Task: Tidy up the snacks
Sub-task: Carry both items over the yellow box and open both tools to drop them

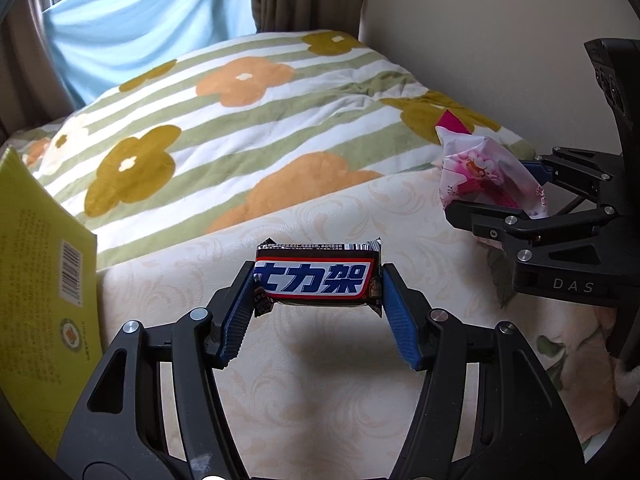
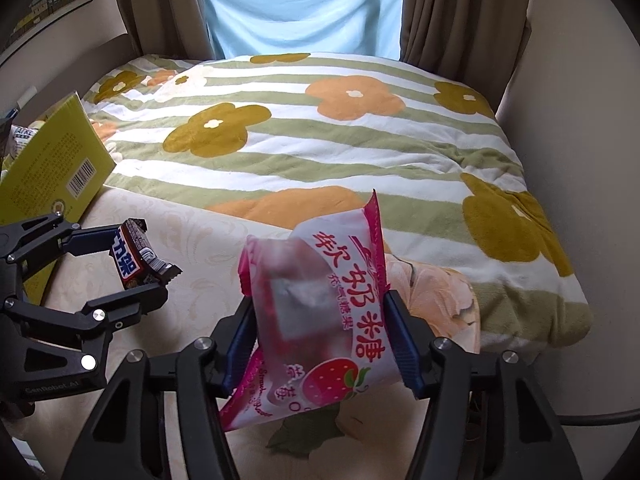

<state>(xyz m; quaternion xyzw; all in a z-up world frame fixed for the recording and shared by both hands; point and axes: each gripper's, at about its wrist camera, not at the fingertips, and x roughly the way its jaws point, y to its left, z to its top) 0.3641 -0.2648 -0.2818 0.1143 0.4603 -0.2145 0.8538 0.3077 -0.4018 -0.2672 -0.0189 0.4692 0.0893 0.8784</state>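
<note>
My left gripper (image 1: 318, 284) is shut on a small Snickers bar (image 1: 316, 278) with a brown, white and blue wrapper, held crosswise between the blue pads above the cream bed sheet. It also shows at the left of the right wrist view (image 2: 136, 258). My right gripper (image 2: 320, 312) is shut on a pink and white strawberry candy packet (image 2: 320, 320), held above the sheet. In the left wrist view that packet (image 1: 480, 172) and the right gripper (image 1: 516, 188) are at the far right.
A yellow-green book (image 1: 36, 264) lies at the left edge of the bed, also in the right wrist view (image 2: 56, 164). A striped flower blanket (image 2: 320, 128) covers the far half. Walls and curtains (image 2: 460, 4) close the far end.
</note>
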